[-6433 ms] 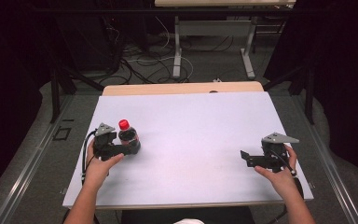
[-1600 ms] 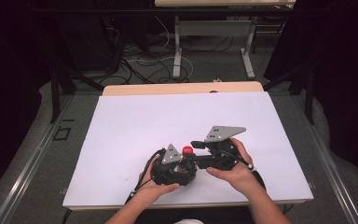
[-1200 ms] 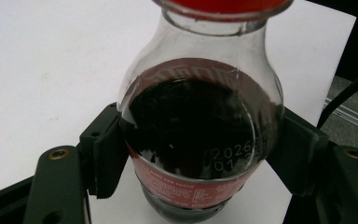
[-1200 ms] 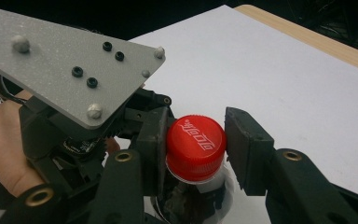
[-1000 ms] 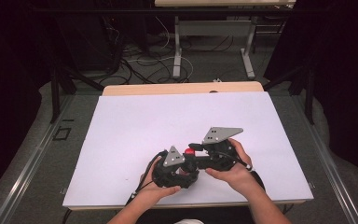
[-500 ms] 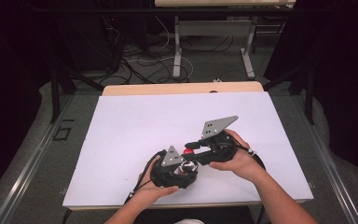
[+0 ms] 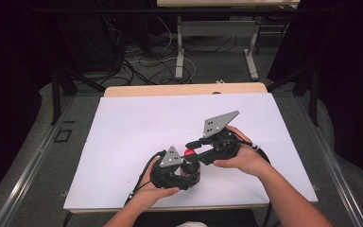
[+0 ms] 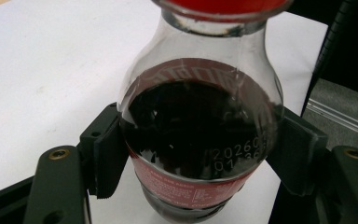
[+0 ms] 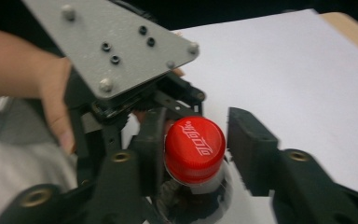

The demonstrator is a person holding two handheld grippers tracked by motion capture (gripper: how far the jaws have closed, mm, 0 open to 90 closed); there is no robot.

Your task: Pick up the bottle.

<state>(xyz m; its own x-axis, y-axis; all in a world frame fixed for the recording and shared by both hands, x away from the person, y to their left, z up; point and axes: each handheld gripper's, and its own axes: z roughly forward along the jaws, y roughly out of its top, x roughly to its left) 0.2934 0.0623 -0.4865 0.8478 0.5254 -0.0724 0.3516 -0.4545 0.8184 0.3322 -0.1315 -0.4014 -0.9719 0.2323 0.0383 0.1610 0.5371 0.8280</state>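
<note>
A small clear bottle (image 8: 200, 135) of dark cola with a red label stands upright on the white tabletop (image 7: 137, 123). My left gripper (image 8: 200, 156) is shut on its body, one pad pressing on each side. In the high view the left gripper (image 7: 185, 173) sits near the front edge with the red cap (image 7: 189, 152) just above it. My right gripper (image 9: 200, 140) straddles the red cap (image 9: 195, 144); its jaws have just been opening. One jaw still lies against the cap and the other stands off with a gap. The right gripper (image 7: 193, 150) reaches in from the right.
The grey three-cornered plate (image 9: 116, 46) of the left gripper and the person's left hand (image 9: 42, 93) crowd the space just behind the cap. A wooden strip (image 7: 184, 89) borders the table's far edge. Table legs and cables (image 7: 170, 61) lie on the floor beyond.
The right gripper has shifted slightly right and up, its grey plate tilting. Its jaws have parted around the cap. The left gripper and bottle have stayed in place.
</note>
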